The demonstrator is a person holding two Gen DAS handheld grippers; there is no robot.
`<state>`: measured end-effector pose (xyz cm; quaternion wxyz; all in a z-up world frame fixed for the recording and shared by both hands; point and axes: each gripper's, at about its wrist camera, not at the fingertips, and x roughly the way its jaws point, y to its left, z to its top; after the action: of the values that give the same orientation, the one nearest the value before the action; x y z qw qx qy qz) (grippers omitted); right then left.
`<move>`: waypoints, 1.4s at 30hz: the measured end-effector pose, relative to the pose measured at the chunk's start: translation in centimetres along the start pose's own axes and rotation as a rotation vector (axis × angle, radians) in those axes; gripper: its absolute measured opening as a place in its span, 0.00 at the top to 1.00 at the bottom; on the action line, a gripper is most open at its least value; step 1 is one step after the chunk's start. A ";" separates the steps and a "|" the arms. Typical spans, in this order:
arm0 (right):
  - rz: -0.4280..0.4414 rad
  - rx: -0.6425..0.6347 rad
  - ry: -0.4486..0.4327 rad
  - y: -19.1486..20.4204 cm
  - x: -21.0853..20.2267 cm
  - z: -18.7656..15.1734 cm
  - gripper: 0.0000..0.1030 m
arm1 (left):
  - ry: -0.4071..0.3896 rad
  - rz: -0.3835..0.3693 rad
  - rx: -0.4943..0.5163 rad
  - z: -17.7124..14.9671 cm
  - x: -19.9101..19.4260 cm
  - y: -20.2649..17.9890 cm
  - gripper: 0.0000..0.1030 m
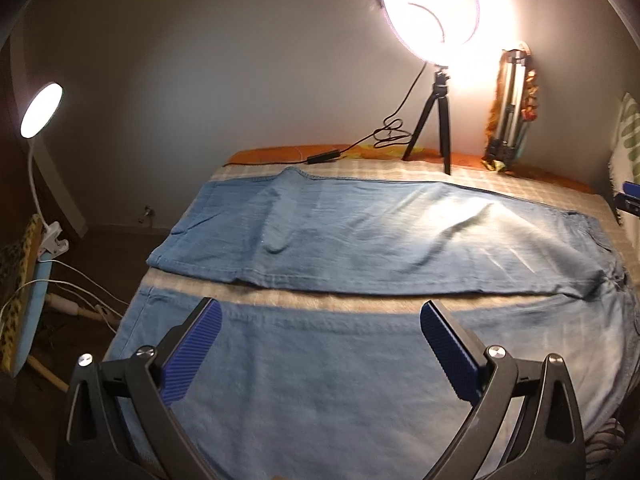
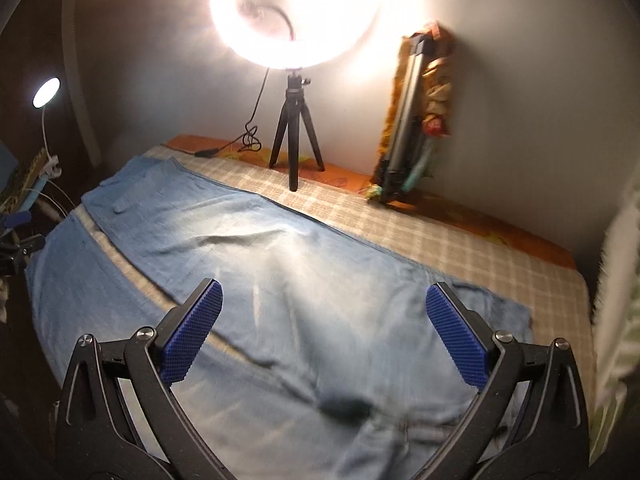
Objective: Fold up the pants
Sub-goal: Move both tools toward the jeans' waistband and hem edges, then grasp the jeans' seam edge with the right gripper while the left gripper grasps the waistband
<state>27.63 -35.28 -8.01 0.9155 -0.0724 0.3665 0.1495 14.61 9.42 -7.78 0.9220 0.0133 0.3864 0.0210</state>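
Light blue pants (image 1: 360, 240) lie flat on the checked bed cover (image 1: 360, 170), legs spread apart with a strip of cover between them, waist to the right. My left gripper (image 1: 320, 312) is open and empty, above the near leg close to its inner edge. In the right wrist view the pants (image 2: 280, 264) stretch from the far left cuffs to the crotch and waist at the bottom. My right gripper (image 2: 322, 292) is open and empty, above the upper part of the far leg, near the crotch. The right gripper's tip also shows at the left wrist view's right edge (image 1: 630, 198).
A lit ring light on a small black tripod (image 1: 434, 120) stands at the bed's far edge, its cable (image 1: 360, 144) trailing left. A folded tripod in a patterned bag (image 1: 510, 108) leans on the wall. A clip lamp (image 1: 40, 112) and cables are off the left side. A pale cloth (image 2: 616, 280) hangs at right.
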 end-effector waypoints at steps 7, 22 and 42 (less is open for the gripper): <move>0.064 -0.018 0.099 -1.0 9.2 4.0 0.00 | 0.047 0.010 -0.025 2.9 5.7 1.9 0.07; 0.166 -0.137 0.271 -1.4 26.5 5.4 0.12 | 0.174 0.034 -0.025 6.0 17.1 2.7 0.07; 0.237 -0.318 0.275 3.5 27.2 3.6 0.87 | 0.219 0.027 -0.022 7.4 22.3 1.5 0.10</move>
<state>47.47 -25.14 -24.32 0.8101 -0.1920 0.4653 0.3006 35.45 11.92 -18.45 0.8740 0.0061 0.4844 0.0388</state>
